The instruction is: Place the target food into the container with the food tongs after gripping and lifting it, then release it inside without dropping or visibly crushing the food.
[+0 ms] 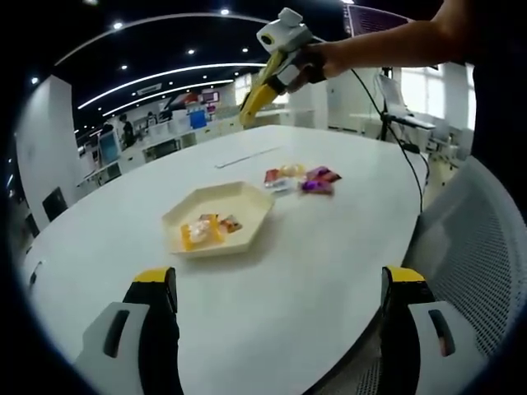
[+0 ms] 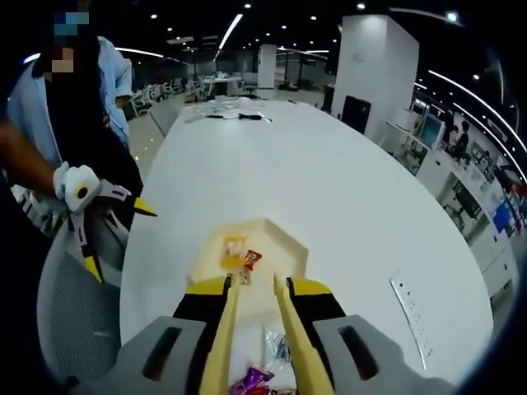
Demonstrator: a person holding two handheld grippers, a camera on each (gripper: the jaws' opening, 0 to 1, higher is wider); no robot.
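Observation:
A yellow hexagonal tray sits mid-table with a few wrapped snacks inside. Just past it lies a loose pile of snack packets. My left gripper hovers over the table's near edge, wide open with nothing between its jaws. My right gripper is raised high above the table's far side, carrying yellow food tongs. In the right gripper view, the tongs point down at the tray, tips slightly apart and empty. The packets lie beneath the right gripper.
A grey mesh chair stands by the table edge beside the person. A cable trails over the table. A socket plate is set into the tabletop. The left gripper hangs off the table's side, in a gloved hand.

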